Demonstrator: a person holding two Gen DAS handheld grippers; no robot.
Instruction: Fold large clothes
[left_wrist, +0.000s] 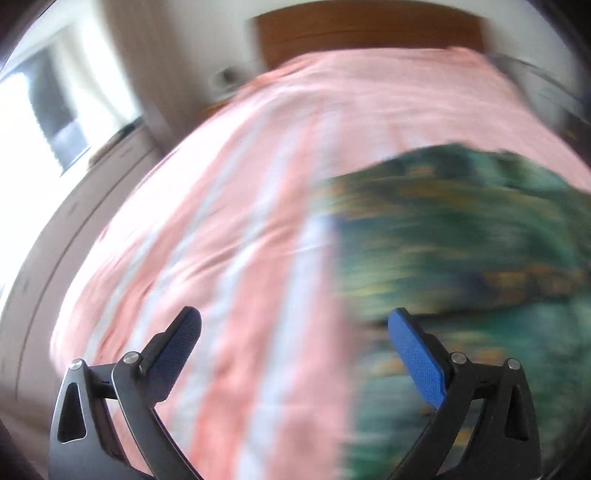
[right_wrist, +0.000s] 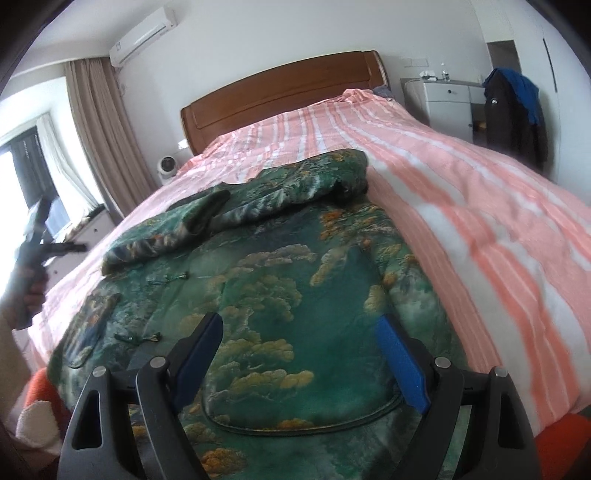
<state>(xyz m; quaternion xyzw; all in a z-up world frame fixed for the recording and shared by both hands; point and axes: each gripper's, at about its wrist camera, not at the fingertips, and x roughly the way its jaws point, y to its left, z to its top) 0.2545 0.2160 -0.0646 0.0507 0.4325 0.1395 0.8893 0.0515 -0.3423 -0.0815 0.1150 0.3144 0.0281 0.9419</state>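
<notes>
A large green jacket (right_wrist: 280, 280) with a gold and teal landscape print lies spread on the pink striped bedspread (right_wrist: 461, 206), its far sleeve folded across it. My right gripper (right_wrist: 299, 332) is open and empty, just above the jacket's near hem. My left gripper (left_wrist: 293, 328) is open and empty over the bedspread (left_wrist: 236, 221), left of the jacket's edge (left_wrist: 461, 258); that view is blurred. In the right wrist view the left gripper (right_wrist: 37, 236) shows raised at the far left, beside the bed.
A wooden headboard (right_wrist: 288, 92) stands at the far end. A white nightstand (right_wrist: 443, 99) and a chair draped with dark clothes (right_wrist: 513, 114) stand right of the bed. Curtains (right_wrist: 99, 140), a window and a small white fan (right_wrist: 168, 166) are on the left.
</notes>
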